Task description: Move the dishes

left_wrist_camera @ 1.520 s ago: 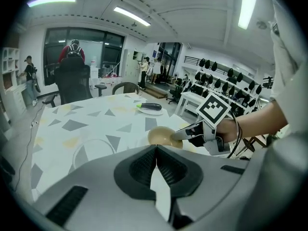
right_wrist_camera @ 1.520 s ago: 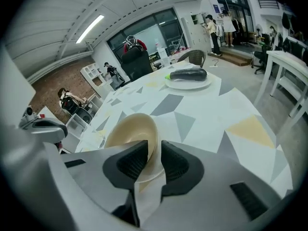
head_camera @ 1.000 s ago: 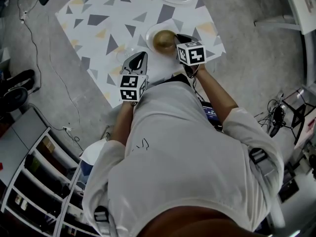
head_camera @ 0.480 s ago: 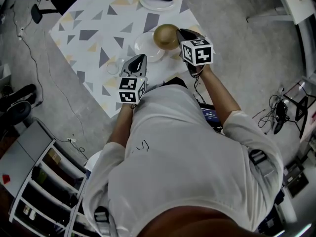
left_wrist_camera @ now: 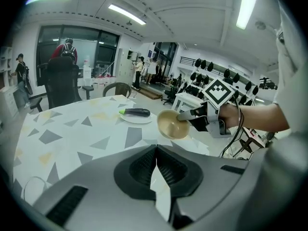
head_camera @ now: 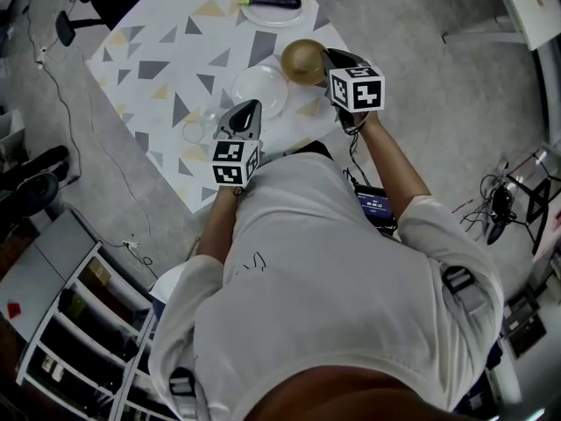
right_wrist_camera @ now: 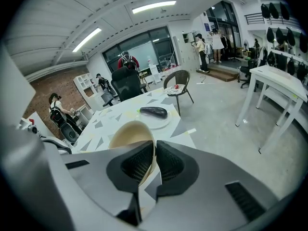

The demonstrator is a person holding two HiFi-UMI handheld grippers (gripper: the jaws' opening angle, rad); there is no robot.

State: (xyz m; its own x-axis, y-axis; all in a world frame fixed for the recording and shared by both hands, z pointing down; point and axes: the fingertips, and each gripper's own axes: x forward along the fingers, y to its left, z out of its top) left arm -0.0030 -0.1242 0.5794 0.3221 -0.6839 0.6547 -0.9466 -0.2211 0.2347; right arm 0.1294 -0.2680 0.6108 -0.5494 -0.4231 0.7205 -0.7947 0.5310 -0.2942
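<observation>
**Carrying the bowl level**

The tan bowl (head_camera: pixel 304 60) hung above the table (head_camera: pixel 158 33), beside the white plate (head_camera: pixel 260 90), its rim pinched in the right gripper (head_camera: pixel 327 58). It wanted a level carry and a firm pinch. Left gripper (head_camera: pixel 249 109): closed, empty.

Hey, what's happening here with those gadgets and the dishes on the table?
A person stands at a patterned table with a gripper in each hand. The right gripper pinches the rim of a tan bowl, held tilted above the table beside an empty white plate. The left gripper, jaws together, hovers at that plate's edge, apparently empty. An eggplant sits on another plate further back.
</observation>
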